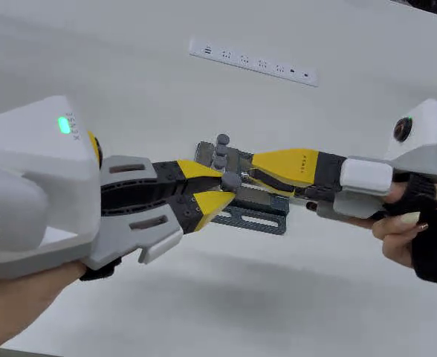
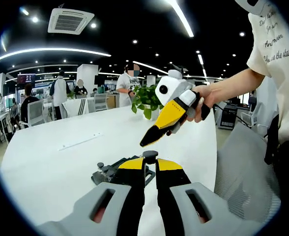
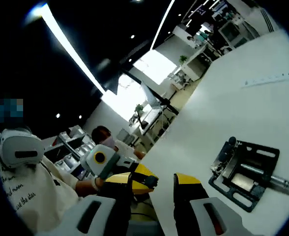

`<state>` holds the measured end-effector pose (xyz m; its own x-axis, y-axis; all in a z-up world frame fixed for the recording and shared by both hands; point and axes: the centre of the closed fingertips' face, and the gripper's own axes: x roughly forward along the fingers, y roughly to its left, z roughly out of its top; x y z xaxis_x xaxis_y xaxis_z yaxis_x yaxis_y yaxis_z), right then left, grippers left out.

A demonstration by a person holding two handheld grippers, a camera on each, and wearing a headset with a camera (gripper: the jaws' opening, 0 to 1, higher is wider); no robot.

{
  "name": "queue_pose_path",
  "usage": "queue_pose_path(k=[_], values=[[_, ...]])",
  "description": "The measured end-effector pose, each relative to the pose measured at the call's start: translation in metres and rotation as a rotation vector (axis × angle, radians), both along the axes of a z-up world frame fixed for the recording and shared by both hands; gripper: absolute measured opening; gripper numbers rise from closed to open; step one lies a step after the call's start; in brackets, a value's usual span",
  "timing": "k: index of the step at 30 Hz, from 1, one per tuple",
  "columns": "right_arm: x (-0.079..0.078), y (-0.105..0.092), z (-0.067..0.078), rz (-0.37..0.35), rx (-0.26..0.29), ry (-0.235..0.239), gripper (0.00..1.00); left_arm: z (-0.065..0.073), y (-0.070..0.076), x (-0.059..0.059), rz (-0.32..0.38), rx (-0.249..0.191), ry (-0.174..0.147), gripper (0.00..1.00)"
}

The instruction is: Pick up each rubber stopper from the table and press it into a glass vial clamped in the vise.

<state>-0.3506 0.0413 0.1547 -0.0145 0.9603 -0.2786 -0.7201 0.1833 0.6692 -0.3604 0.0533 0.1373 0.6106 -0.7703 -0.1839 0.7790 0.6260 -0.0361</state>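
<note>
My left gripper reaches in from the left, shut on a grey rubber stopper held between its yellow tips just above the grey vise. Several grey-capped vials stand in a row at the vise's far left end. My right gripper comes in from the right, open, with its tips close beside the held stopper. In the left gripper view the stopper sits at my jaw tips, above the vise. In the right gripper view the vise lies to the right of my parted jaws.
A white power strip lies on the white table beyond the vise. A person's hand holds the right gripper. Several people and a green plant are far back in the room.
</note>
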Motion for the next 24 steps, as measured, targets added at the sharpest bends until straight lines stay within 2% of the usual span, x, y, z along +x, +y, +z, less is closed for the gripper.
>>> queue_pose_path(k=[1,2,3,7,8,11,13,14,16,19,22,23,24], values=[[0.000,-0.001,0.001,0.048,-0.054,-0.105,0.30,0.000,-0.001,0.000,-0.003,0.007,0.000,0.04],[0.000,-0.001,0.001,0.077,-0.088,-0.155,0.30,0.000,-0.002,0.000,-0.007,0.013,-0.002,0.04],[-0.005,-0.001,0.001,0.139,-0.137,-0.228,0.30,-0.001,-0.003,0.000,-0.011,0.018,0.000,0.04],[-0.010,0.001,-0.001,0.276,-0.264,-0.420,0.27,-0.002,-0.007,-0.001,-0.028,0.046,-0.005,0.04],[-0.012,0.002,-0.003,0.328,-0.313,-0.487,0.25,-0.003,-0.008,-0.002,-0.033,0.053,-0.006,0.04],[-0.018,0.003,-0.010,0.449,-0.405,-0.609,0.22,-0.004,-0.012,-0.003,-0.047,0.068,-0.008,0.04],[-0.020,0.004,-0.013,0.515,-0.437,-0.668,0.21,-0.005,-0.013,-0.004,-0.054,0.074,-0.007,0.04],[-0.027,0.005,-0.015,0.584,-0.449,-0.711,0.21,-0.005,-0.014,-0.005,-0.059,0.077,-0.007,0.04],[-0.029,0.006,-0.018,0.644,-0.475,-0.782,0.19,-0.006,-0.015,-0.006,-0.064,0.078,-0.006,0.04],[-0.034,0.006,-0.024,0.734,-0.496,-0.843,0.14,-0.008,-0.017,-0.007,-0.072,0.081,-0.004,0.04],[-0.029,0.001,-0.030,0.803,-0.545,-0.920,0.11,-0.010,-0.018,-0.010,-0.083,0.086,-0.003,0.04],[-0.028,0.000,-0.031,0.808,-0.555,-0.927,0.11,-0.011,-0.019,-0.011,-0.088,0.086,-0.001,0.04],[-0.031,0.001,-0.031,0.812,-0.551,-0.914,0.12,-0.011,-0.020,-0.012,-0.091,0.087,0.000,0.04]])
